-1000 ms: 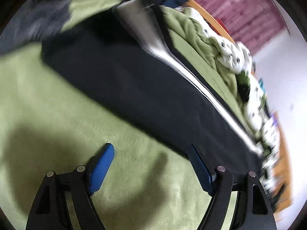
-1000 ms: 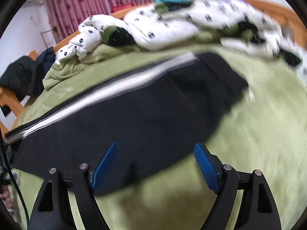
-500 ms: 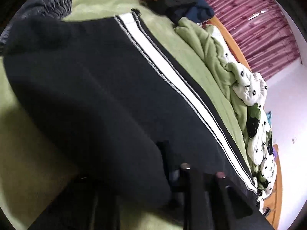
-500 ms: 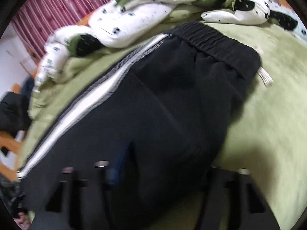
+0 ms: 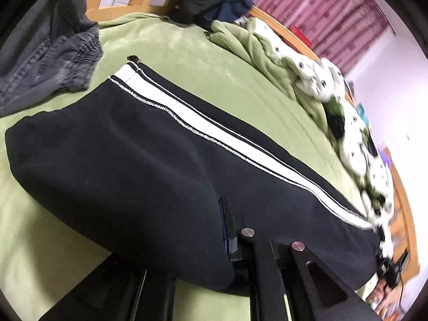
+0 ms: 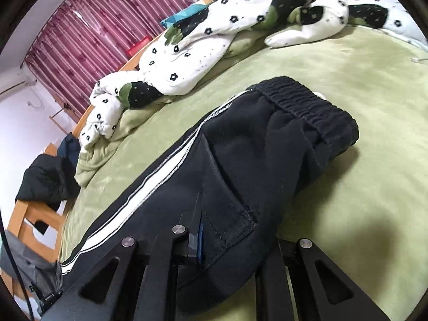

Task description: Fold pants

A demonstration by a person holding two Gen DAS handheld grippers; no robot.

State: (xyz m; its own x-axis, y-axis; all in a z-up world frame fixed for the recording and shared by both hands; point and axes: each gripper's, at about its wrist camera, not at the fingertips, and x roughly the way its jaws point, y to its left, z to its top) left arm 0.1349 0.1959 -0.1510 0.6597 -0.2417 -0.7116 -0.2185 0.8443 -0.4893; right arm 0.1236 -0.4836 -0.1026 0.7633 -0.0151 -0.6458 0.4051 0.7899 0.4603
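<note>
On the green blanket (image 6: 361, 61), both grippers reached low along the near edge of the black pants (image 5: 128, 165). The left gripper (image 5: 187, 243) had cloth between its fingers, one finger hidden beneath; the right gripper (image 6: 238, 230) likewise straddled the fabric near the pocket, and neither grip could be judged firm. The pants lay flat lengthwise, white stripe (image 5: 219, 131) up, waistband (image 6: 307, 104) at the right. A spotted quilt (image 6: 192, 61) lay bunched beyond, grey clothing (image 5: 45, 61) near the cuff.
</note>
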